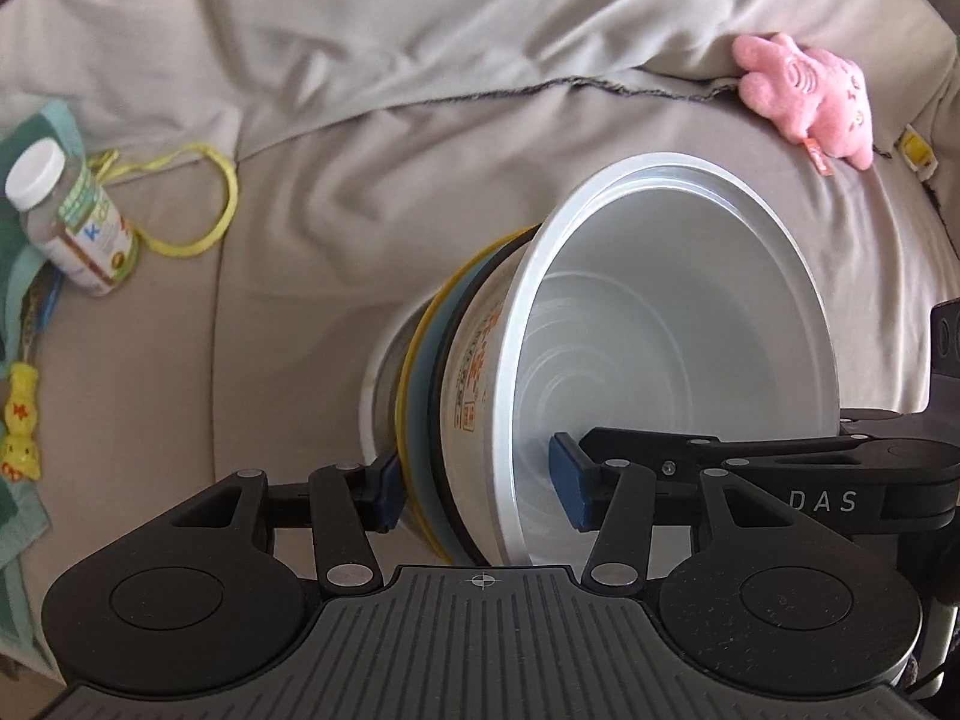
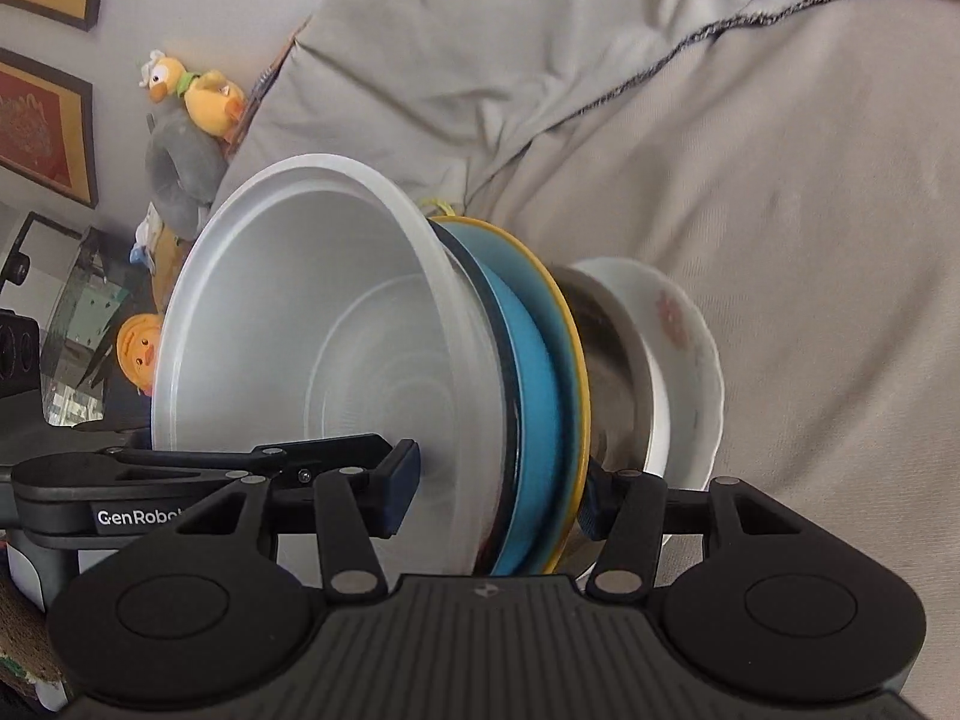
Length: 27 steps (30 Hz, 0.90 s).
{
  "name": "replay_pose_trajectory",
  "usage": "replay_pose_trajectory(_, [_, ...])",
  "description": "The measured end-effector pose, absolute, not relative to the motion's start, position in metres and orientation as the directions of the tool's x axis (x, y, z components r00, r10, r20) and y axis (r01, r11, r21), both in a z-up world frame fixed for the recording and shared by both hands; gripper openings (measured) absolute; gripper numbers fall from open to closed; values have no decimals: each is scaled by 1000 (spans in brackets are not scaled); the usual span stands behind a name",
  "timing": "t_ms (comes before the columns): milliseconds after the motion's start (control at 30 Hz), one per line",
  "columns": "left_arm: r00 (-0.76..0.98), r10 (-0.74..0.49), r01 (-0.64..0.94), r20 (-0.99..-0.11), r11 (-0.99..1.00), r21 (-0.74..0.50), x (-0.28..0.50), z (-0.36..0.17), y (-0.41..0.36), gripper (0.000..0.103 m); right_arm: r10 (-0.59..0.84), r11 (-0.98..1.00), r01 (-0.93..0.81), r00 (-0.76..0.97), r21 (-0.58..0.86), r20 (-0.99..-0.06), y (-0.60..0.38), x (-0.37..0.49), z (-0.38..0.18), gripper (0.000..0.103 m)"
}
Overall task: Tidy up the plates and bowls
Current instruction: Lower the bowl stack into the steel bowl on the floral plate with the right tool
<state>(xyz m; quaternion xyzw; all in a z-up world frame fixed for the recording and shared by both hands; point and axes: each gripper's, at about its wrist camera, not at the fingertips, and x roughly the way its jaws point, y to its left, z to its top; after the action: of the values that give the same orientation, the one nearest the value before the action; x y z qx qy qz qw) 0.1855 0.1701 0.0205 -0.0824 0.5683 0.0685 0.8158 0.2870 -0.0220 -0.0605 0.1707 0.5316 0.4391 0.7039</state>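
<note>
The stack of bowls and plates [image 1: 600, 372] hung tipped on its side above the sofa [image 1: 300, 330], its axis running level between the two hands. The left gripper [image 1: 480, 489] and the right gripper [image 2: 501, 489] each pinched the stack across its thickness, one pad inside the white bowl [image 2: 312, 348], the other behind the plates, sharing the load evenly.

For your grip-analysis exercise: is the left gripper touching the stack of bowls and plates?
Touching. The left wrist view shows the left gripper clamped across the stack of bowls and plates, one blue pad inside the white bowl, the other against the stack's back.
</note>
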Motion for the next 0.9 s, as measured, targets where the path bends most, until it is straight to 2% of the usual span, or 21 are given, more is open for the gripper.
replay_pose_trajectory(167, [308, -24, -230, -951, 968, -99, 182, -9, 191, 54, 759, 593, -426, 12, 683, -651, 0, 283, -86, 52])
replay_pose_trajectory(400, [310, -4, -232, -951, 969, -80, 184, -18, 200, 51, 689, 651, -506, 80, 567, -720, 17, 272, -77, 52])
replay_pose_trajectory(900, [315, 29, -218, -949, 975, -42, 186, -18, 194, 47, 661, 678, -506, 102, 533, -743, 16, 271, -68, 53])
